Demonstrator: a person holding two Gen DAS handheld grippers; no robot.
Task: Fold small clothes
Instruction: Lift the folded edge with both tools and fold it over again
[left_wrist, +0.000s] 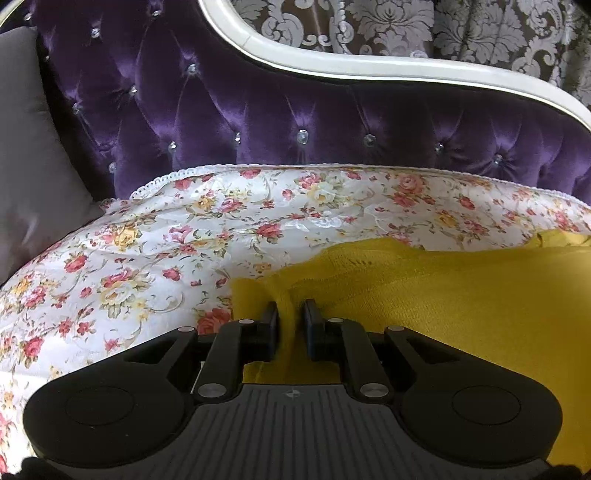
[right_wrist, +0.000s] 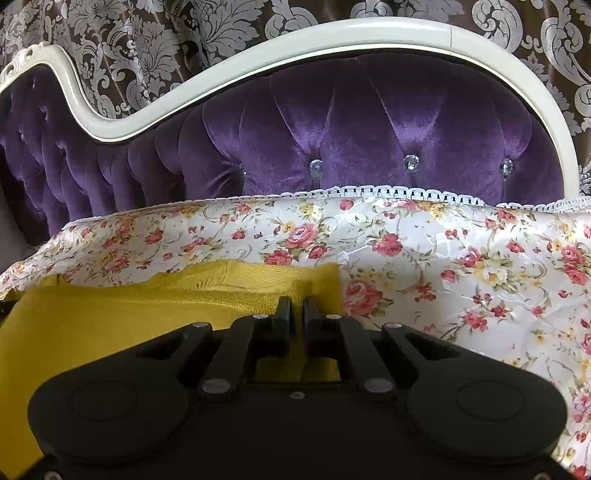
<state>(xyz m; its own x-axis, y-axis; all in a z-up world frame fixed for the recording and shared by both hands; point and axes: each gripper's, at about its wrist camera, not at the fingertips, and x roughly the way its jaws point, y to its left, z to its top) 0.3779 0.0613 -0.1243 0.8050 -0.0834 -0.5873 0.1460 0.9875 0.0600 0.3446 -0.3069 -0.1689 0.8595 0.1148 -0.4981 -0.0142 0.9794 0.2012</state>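
A mustard-yellow knit garment (left_wrist: 443, 302) lies spread on a floral cover (left_wrist: 147, 258) over a sofa seat. My left gripper (left_wrist: 290, 306) sits at the garment's left edge. Its jaws stand a narrow way apart, and a raised fold of the yellow knit fills the gap and touches both pads. In the right wrist view the same garment (right_wrist: 110, 314) stretches off to the left. My right gripper (right_wrist: 297, 301) is shut on its right edge, with only a thin strip of yellow showing between the fingers. The gripper bodies hide the near part of the garment.
The floral cover (right_wrist: 461, 277) has a white lace edge and runs back to the tufted purple velvet sofa back (left_wrist: 258, 110) with its cream frame (right_wrist: 295, 40). A grey cushion (left_wrist: 26, 147) leans at the left end. A patterned curtain (left_wrist: 443, 29) hangs behind.
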